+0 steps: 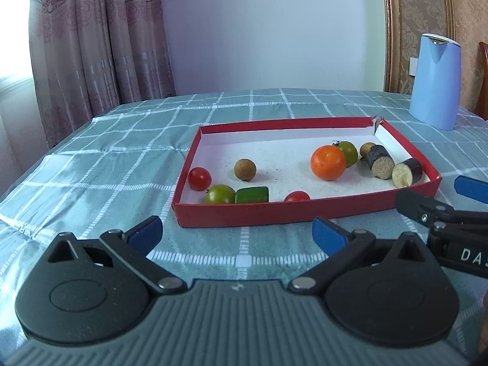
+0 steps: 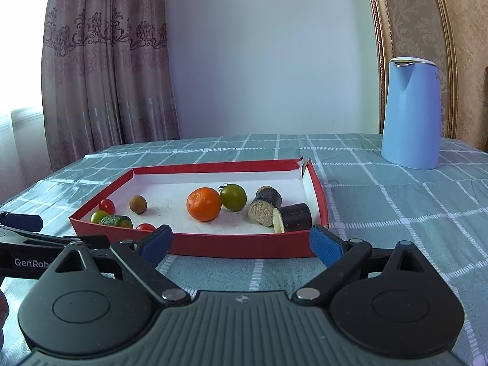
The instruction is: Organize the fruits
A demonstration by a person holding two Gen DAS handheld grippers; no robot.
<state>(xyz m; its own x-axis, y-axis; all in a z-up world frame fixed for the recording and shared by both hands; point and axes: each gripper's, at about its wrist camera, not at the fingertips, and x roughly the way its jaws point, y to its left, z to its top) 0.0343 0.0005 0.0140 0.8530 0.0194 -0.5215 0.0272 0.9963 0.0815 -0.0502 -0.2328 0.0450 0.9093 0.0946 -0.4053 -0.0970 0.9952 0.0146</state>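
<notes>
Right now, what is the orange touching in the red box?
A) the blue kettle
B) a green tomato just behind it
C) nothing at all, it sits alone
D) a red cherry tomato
B: in both wrist views the orange sits against the green tomato just behind it inside the red box, while the blue kettle stands outside on the tablecloth.

Red tray (image 1: 305, 213) on checked cloth (image 1: 122, 164). In tray: orange (image 1: 328, 163) right of centre, green tomato (image 1: 348, 152) touching behind it, two dark cut cylinders (image 1: 379, 162) at right wall. Left near corner: red tomato (image 1: 199, 178), green tomato (image 1: 220, 195), green block (image 1: 252, 195). Left gripper (image 1: 237, 234) spread wide, empty, before tray.
</notes>
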